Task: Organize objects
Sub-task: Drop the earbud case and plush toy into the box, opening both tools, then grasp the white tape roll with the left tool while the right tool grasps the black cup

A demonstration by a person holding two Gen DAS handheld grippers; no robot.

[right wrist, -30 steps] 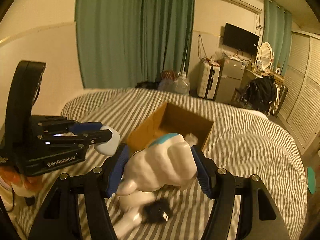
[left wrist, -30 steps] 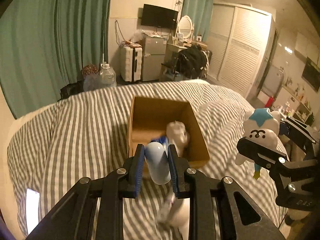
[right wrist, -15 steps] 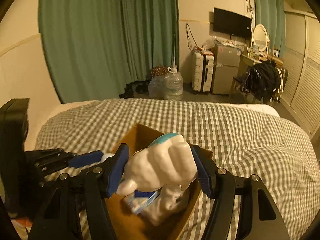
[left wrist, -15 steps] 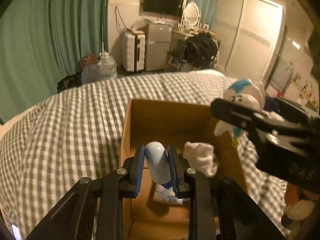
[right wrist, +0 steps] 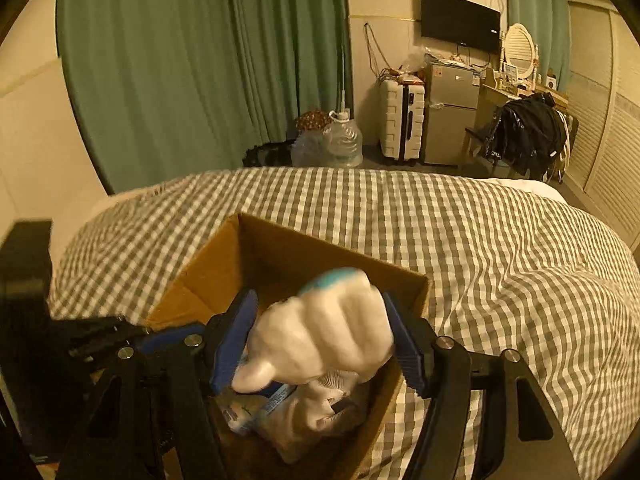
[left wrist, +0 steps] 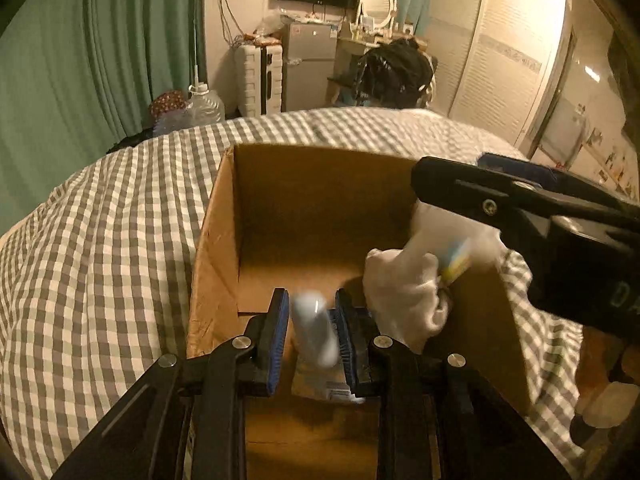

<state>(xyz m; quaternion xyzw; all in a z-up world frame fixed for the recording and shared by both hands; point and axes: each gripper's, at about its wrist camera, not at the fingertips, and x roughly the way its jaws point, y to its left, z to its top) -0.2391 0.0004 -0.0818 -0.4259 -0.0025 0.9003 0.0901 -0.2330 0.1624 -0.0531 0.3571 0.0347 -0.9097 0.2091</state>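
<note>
Item, cardboard box (left wrist: pixel 320 208) on the checked bed (left wrist: pixel 100 248): our left gripper (left wrist: pixel 313 334) clamps a white bottle (left wrist: pixel 314 332), our right gripper (right wrist: pixel 316 344) a white toy (right wrist: pixel 324 332), both over the opening; we advise lowering each before release, clear of the cloth (left wrist: pixel 404 292) inside.

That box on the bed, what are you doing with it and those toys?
Tidying up. A person is holding two grippers over the cardboard box on the checked bed. The left gripper has a small white capsule-shaped thing pinched between its fingers. The right gripper squeezes a white plush toy with a blue top. A white cloth and a packet already lie in the box.
</note>
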